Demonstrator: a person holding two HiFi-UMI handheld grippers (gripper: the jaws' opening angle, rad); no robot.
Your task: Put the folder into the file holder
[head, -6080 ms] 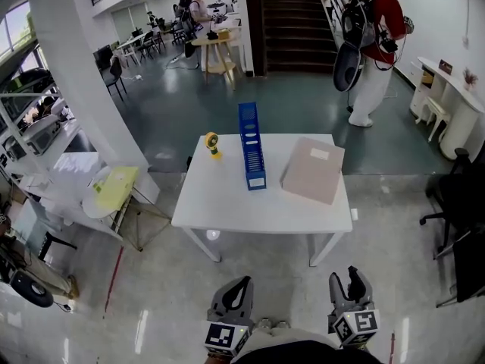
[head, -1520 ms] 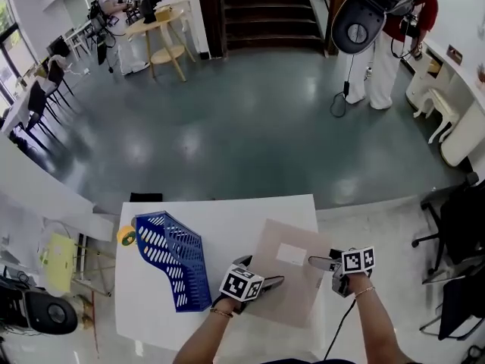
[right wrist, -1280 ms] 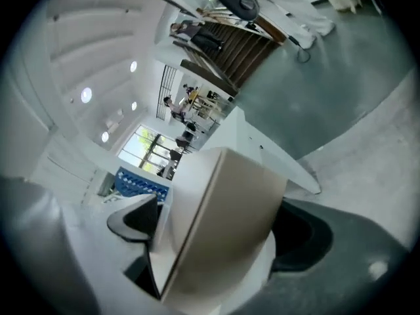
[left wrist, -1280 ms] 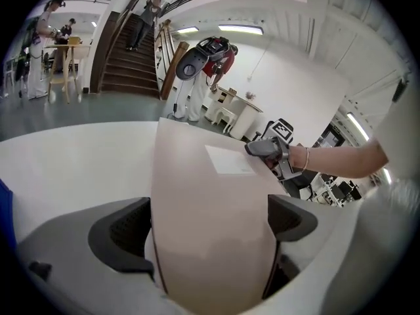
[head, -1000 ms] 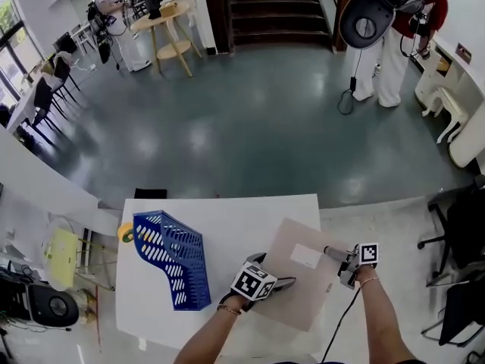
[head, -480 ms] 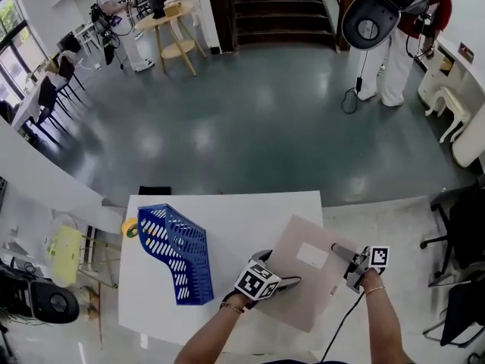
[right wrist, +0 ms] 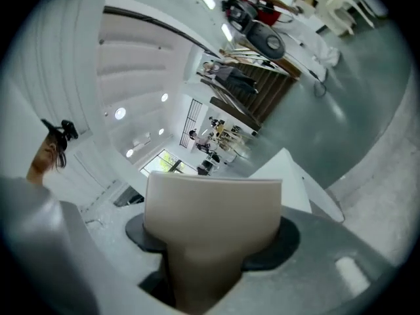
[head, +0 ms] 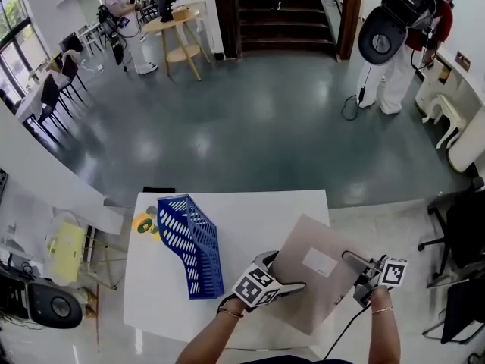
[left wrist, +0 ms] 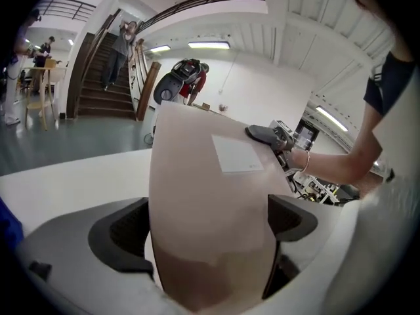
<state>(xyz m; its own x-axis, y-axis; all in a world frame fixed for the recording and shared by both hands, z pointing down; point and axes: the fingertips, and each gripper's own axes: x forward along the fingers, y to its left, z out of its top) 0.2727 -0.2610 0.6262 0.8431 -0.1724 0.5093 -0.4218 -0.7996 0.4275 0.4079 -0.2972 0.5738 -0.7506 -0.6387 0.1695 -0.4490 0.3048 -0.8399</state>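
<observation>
— Where is the folder [head: 322,298] at this moment?

— Over the right front part of the white table [head: 235,207], tilted, with its white label [head: 320,262] facing up. It is gripped from two sides.

— By both grippers?

— Yes. The left gripper [head: 286,275] has its jaws clamped on the near left edge. The right gripper [head: 355,273] pinches the right edge. Its jaws have just been closing, and the folder's edge sits between them with the pads pressed on it.

— And the file holder [head: 193,245]?

— The blue one is on the table's left half, apart from the folder. The left gripper and a strip of bare tabletop lie between the two.

— Is anything close to the holder?

— A small yellow thing [head: 144,223] (what it is I cannot tell) sits just beside its far left side, at the table's left edge.

— What about further off?

— A black chair [head: 458,218] stands to the right of the table. Across the grey floor, a person in white trousers [head: 394,82] stands at the top right, near a dark staircase [head: 280,10]. Another person [head: 121,10] stands by a round wooden table [head: 178,25] at the upper left. All of these are well apart from the white table.
</observation>
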